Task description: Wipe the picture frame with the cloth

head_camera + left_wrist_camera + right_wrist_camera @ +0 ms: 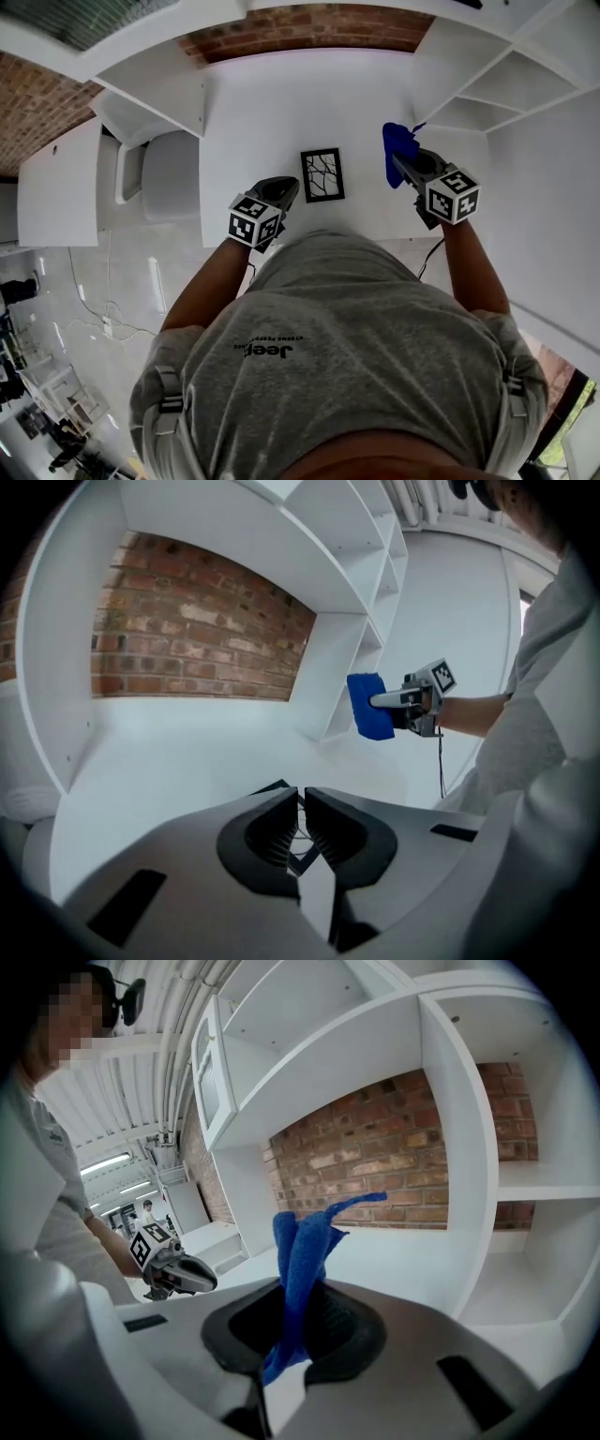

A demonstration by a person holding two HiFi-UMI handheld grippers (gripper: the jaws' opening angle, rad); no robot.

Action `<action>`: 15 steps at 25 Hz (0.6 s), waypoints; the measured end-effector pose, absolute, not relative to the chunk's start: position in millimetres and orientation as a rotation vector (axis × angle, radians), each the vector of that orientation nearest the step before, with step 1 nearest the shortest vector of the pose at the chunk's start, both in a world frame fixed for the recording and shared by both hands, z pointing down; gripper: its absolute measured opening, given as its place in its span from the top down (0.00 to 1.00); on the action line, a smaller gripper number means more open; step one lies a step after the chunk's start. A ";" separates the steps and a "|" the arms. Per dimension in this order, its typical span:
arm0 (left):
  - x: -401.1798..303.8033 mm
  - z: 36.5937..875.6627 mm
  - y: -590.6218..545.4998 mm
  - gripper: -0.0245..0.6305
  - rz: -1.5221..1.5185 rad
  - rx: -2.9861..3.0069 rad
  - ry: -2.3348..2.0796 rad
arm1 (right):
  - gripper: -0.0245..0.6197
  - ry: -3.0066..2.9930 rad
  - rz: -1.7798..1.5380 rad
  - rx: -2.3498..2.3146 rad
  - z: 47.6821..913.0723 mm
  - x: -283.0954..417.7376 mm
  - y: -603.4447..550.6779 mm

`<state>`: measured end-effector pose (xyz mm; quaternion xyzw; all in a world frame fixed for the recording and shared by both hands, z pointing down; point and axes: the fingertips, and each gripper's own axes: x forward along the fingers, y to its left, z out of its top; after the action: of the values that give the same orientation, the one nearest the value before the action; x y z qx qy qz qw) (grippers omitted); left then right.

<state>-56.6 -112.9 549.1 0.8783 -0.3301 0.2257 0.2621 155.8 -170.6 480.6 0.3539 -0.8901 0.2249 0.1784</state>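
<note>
I see the picture frame (322, 174), black-edged with dark branch lines on white, on the white table (262, 103), with the left gripper (284, 191) just beside its left edge, jaws nearly together on nothing, while the right gripper (401, 159), nearer the shelves (506, 84), clamps the blue cloth (397, 145).

picture frame (272, 786) mostly behind left claw (302, 795), cloth (305, 1237) end inside right claw (302, 1290)

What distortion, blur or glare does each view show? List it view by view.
Head view: even light, white table nearly washed out, shelves bowed at the edges. Left gripper view: strong fisheye, dark vignette, shelves bent into arcs, left gripper slightly soft up close. Right gripper view: same fisheye and dark corners; blue cloth sharp.
</note>
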 end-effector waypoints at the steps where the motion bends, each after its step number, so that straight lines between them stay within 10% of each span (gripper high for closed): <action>1: -52.7 559.5 -110.6 0.93 0.646 2.368 -0.890 | 0.88 -2.513 0.636 0.986 485.5 154.9 -170.7; 15: -20.7 660.0 -91.8 0.79 1.047 2.360 -0.805 | 0.88 -2.444 0.638 0.808 543.7 122.6 -160.6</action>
<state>-20.7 -91.8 660.0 0.8518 -0.2906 0.3781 0.2169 122.6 -160.6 543.7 0.2954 -0.8942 0.2333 0.2423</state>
